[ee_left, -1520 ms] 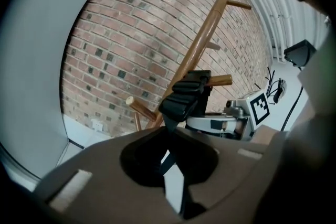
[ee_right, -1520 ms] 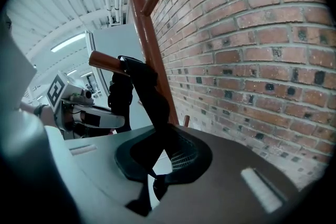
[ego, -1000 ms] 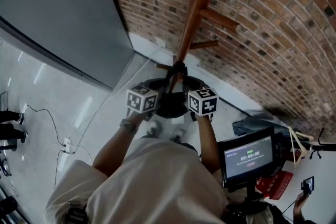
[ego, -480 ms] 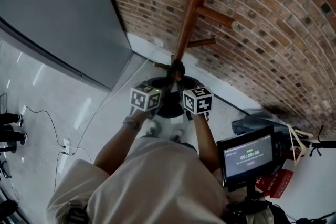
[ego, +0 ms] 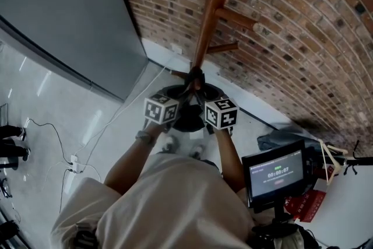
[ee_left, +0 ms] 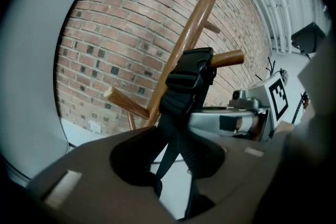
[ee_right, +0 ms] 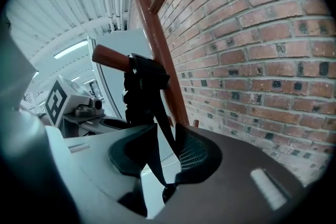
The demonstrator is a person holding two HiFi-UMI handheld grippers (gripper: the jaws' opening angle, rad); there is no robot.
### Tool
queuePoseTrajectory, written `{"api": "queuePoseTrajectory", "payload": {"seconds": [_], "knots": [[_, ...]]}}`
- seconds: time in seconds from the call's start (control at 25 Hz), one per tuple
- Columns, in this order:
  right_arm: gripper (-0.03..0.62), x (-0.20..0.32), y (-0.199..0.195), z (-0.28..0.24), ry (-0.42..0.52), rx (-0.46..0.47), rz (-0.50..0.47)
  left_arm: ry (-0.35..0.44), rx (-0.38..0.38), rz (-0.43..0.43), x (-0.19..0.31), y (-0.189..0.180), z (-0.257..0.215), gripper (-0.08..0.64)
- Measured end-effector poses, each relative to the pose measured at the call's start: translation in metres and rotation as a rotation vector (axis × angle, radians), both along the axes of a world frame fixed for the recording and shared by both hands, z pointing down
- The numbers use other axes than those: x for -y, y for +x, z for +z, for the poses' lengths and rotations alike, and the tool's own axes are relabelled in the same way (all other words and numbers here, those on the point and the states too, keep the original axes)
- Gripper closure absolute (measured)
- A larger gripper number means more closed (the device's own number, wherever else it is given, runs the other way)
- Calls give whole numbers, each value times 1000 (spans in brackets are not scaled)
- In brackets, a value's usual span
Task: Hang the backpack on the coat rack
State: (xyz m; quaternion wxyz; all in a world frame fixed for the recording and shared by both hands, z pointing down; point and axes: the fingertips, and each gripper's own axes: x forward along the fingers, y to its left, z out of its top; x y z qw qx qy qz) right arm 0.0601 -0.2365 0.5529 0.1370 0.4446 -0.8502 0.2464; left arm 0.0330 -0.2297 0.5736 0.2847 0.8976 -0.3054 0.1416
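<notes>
The black backpack point(ego: 189, 115) hangs against the wooden coat rack point(ego: 213, 3), its top strap point(ee_left: 188, 78) looped over a peg point(ee_left: 227, 57). The same strap point(ee_right: 143, 84) and peg point(ee_right: 109, 55) show in the right gripper view. My left gripper point(ee_left: 176, 150) is opening, with the strap running down through the gap between its jaws and floor visible beside it. My right gripper point(ee_right: 157, 157) is opening too, with a thin strap passing loosely between its jaws. In the head view both grippers, left point(ego: 184, 93) and right point(ego: 203, 93), point at the strap from either side.
A brick wall point(ego: 303, 26) stands behind the rack, with a grey panel point(ego: 64, 14) to its left. Cables point(ego: 61, 146) trail over the floor at left. A timer screen point(ego: 277, 172) and a dark bundle point(ego: 280, 138) sit at the lower right.
The two marker cubes have drawn slightly closer together under the peg. The backpack and its strap stay where they were on the rack.
</notes>
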Motion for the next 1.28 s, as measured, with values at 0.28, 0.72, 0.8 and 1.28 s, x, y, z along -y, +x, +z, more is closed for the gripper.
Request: {"api": "queuePoseTrajectory", "payload": {"seconds": [0.28,0.72,0.8,1.28], "knots": [[439,-9,11,-16,32,-11,-5,75,102,45,-1,-12,-13,403],[439,-14,50,-69,105,-18,52,259,169,68,0,-42,-63,398],[442,-14,56,-82,136,-29,63,282,148,45,3,-47,-78,399],[541,-24,61,-184,355,-119,81,477,32,-11,5,-50,-184,455]]}}
